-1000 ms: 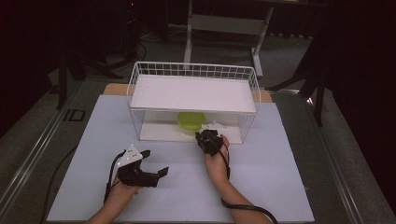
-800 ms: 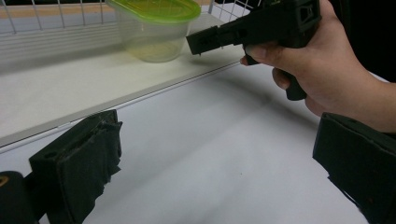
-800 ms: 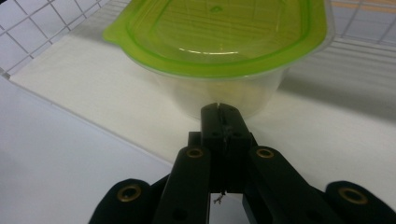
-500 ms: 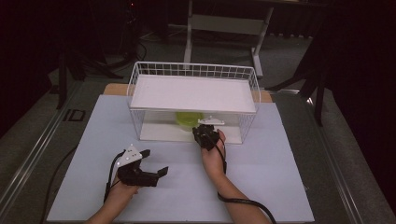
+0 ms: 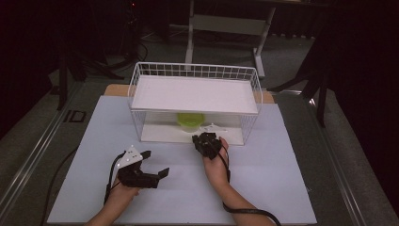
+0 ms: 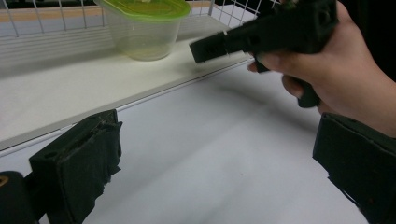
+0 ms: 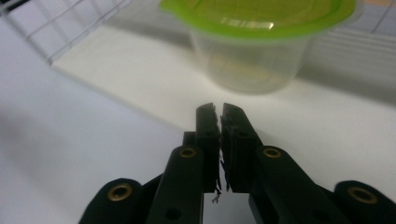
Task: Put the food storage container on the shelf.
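A clear plastic container with a green lid (image 5: pixel 190 118) (image 6: pixel 142 28) (image 7: pixel 257 42) stands on the lower white board (image 5: pixel 160 134) of a white wire rack (image 5: pixel 195 70). My right gripper (image 5: pixel 204 137) (image 7: pixel 219 109) (image 6: pixel 198 49) points at it from just in front of the rack's open side, a short way off. Its jaws have just been opening from fully closed, and only a thin slit shows between the pads, with nothing in it. My left gripper (image 5: pixel 157 163) (image 6: pixel 219 154) rests low over the mat at the near left, jaws wide open and empty.
The rack carries a white upper shelf (image 5: pixel 195 94) that covers the container from above. A pale mat (image 5: pixel 282 188) covers the table. A dark stand and table legs (image 5: pixel 226 23) stand beyond the far edge. Cables trail from both grippers.
The right gripper has crept slightly left along the rack's front. The left hand has not moved.
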Motion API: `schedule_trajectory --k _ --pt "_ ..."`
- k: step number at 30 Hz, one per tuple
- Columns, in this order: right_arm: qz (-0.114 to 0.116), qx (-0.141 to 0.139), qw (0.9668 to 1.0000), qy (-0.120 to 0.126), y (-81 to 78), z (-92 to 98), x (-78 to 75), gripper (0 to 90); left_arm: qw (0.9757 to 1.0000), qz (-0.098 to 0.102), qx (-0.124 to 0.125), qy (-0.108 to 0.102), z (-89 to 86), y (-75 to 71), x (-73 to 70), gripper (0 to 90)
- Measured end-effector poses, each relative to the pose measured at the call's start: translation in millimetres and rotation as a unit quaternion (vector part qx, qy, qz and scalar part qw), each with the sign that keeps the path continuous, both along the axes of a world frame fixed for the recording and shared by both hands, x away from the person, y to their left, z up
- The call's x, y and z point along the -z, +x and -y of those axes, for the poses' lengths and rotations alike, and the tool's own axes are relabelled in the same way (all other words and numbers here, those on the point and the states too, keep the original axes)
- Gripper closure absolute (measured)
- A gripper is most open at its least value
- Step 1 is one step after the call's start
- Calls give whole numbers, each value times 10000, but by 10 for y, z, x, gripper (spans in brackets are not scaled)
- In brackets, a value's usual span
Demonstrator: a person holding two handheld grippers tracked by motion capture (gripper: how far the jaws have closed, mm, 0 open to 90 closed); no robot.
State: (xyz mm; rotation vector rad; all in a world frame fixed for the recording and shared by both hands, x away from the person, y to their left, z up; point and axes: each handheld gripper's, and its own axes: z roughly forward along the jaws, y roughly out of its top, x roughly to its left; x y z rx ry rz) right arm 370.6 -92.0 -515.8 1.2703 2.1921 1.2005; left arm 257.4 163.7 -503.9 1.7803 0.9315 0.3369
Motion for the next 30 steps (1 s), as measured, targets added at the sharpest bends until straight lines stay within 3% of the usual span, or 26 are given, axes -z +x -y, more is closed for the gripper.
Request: schedule_trajectory --k 8,11,15,18,21,22,24,30 --pt "40 -297 9995 108 -275 91 -21 690 9999 20 100 -58 55 -24 -32 20" --pt "-106 -320 9992 213 -329 132 -26 632 9999 13 162 -38 84 -35 -35 21" --pt "-53 -254 9992 308 -397 203 -62 437 9997 -4 228 -66 107 -48 -40 20" --pt "17 -400 9985 369 -439 265 -95 304 9996 -1 286 -61 125 -55 -49 21" --pt "14 -474 9982 360 -455 303 -110 275 9995 -4 296 -88 124 -58 -64 20" --pt "-63 -515 9974 508 -465 369 -118 232 9995 -25 300 -122 120 -61 -69 21" --pt "-80 -458 9976 510 -489 422 -126 216 9994 -27 314 -105 110 -70 -82 21" --pt "175 -507 9977 417 -605 565 -194 168 9988 37 469 -107 75 -130 -107 20"
